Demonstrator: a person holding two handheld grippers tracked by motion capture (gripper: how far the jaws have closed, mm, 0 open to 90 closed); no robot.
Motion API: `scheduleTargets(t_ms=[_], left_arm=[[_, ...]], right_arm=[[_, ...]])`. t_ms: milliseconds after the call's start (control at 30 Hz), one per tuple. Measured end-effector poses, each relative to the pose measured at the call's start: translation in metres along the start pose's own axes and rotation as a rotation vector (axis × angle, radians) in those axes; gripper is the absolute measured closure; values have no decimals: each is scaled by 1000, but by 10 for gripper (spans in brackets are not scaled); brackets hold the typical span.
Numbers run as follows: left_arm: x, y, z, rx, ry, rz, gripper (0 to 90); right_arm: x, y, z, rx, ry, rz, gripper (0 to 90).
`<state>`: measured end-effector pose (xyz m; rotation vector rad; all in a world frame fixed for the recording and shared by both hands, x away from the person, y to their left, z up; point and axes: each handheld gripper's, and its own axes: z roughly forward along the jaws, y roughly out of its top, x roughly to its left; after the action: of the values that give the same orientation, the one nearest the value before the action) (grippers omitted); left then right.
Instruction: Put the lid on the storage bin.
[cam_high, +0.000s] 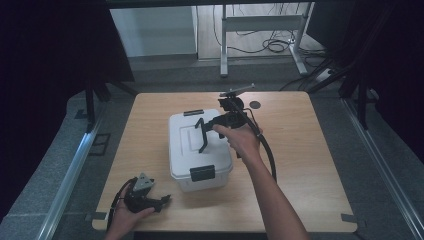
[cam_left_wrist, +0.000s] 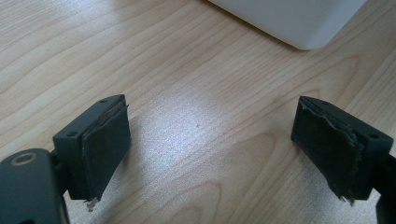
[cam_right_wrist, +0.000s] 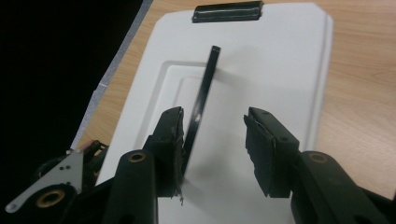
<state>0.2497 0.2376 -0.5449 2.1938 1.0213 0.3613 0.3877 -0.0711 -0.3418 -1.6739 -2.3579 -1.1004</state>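
While the left gripper (cam_high: 162, 201) rests low on the table (cam_high: 310, 165) near its front left corner, jaws wide apart with bare wood between them, the right gripper (cam_right_wrist: 212, 140) hangs over the white box (cam_high: 182, 150) in the middle. Its jaws are also apart; the black handle (cam_right_wrist: 201, 100), raised edge-on from the lid (cam_right_wrist: 280, 65), runs close along the inner face of one pad, though contact is unclear. That stance suggests a grip on the handle. Both black latches (cam_high: 202, 173) sit at the lid's ends.
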Motion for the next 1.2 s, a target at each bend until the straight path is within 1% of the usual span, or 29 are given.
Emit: scheduleTargets(t_ms=[67, 100, 133, 167, 233, 267, 300, 333, 400, 500, 533, 567, 667, 700, 733, 767, 833, 900, 933, 967, 1033, 1100, 1133, 1167, 1200], left_arm=[[0, 0, 0, 0, 0, 0, 116], [0, 0, 0, 0, 0, 0, 116], [0, 0, 0, 0, 1, 0, 116], [0, 0, 0, 0, 1, 0, 116], [0, 0, 0, -1, 1, -2, 116], [0, 0, 0, -1, 1, -2, 116], [0, 0, 0, -1, 1, -2, 116], [0, 0, 0, -1, 3, -3, 116], [0, 0, 0, 0, 4, -4, 115], [0, 0, 0, 0, 4, -5, 116], [0, 0, 0, 0, 4, -5, 115], [-1, 0, 0, -2, 5, -6, 116], [-1, 0, 0, -2, 5, -6, 116], [-1, 0, 0, -2, 5, -6, 116], [-1, 0, 0, -2, 5, -6, 116], [-1, 0, 0, -3, 6, -6, 116], [-1, 0, 0, -3, 6, -6, 116], [-1, 0, 0, -3, 5, -8, 116], [-1, 0, 0, -3, 5, -8, 116], [-1, 0, 0, -3, 6, -7, 116], [-1, 0, 0, -3, 6, -7, 116], [-1, 0, 0, -3, 7, -9, 116], [-1, 0, 0, -3, 7, -9, 116], [-1, 0, 0, -2, 7, -9, 116], [-1, 0, 0, -1, 7, -6, 116]], right_arm=[[-5, -2, -3, -10, 3, -11, 570], [-5, -2, -3, -10, 3, -11, 570], [-11, -5, -6, -28, 12, -21, 569], [-11, -5, -6, -28, 12, -21, 569], [-20, -11, -12, -59, 20, -46, 562], [-23, -13, -14, -66, 24, -55, 555], [-23, -13, -14, -66, 24, -55, 555], [-28, -19, -17, -76, 19, -61, 538], [-31, -26, -20, -84, 16, -76, 527], [-39, -36, -26, -108, 20, -80, 522], [-39, -36, -26, -108, 20, -80, 522], [-47, -42, -30, -116, 16, -78, 519], [-61, -52, -35, -136, 25, -73, 516], [-61, -52, -35, -136, 25, -73, 516], [-65, -56, -36, -139, 21, -74, 515], [-73, -63, -38, -144, 12, -74, 511], [-80, -70, -40, -149, 4, -76, 507], [-87, -78, -41, -150, 7, -84, 499], [-87, -78, -41, -150, 7, -84, 499], [-93, -86, -42, -144, 15, -83, 487], [-99, -94, -42, -152, 8, -84, 486], [-105, -103, -43, -162, 17, -83, 484], [-105, -103, -43, -162, 17, -83, 484], [-112, -112, -42, -173, 12, -81, 483], [-115, -116, -41, -177, 7, -82, 483]])
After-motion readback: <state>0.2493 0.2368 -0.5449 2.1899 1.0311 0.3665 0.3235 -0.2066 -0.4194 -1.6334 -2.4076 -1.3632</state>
